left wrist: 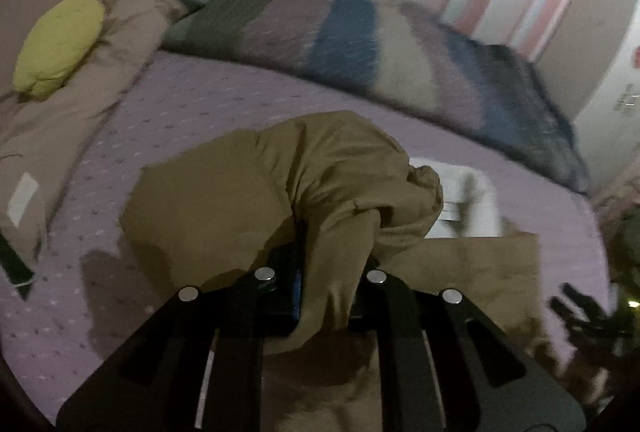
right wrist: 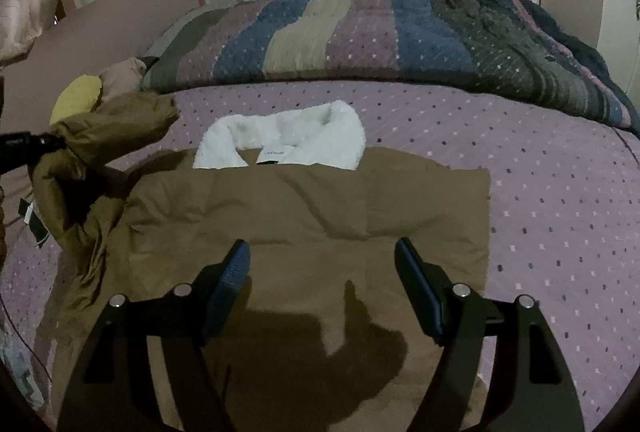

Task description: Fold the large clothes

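A brown padded jacket [right wrist: 304,216] with a white fleece collar [right wrist: 280,136] lies flat on the purple dotted bedsheet [right wrist: 540,200]. My left gripper [left wrist: 324,296] is shut on the jacket's left sleeve [left wrist: 332,192] and holds it lifted above the bed. In the right wrist view that gripper [right wrist: 44,144] shows at the left edge with the bunched sleeve [right wrist: 108,128] hanging from it. My right gripper [right wrist: 322,252] is open and empty, hovering over the jacket's lower body.
A striped quilt [right wrist: 400,36] lies rolled along the far side of the bed against the striped wall. A beige garment [left wrist: 100,72] with a yellow item [left wrist: 60,40] on it lies at the left. The bed's edge [left wrist: 596,216] is at the right.
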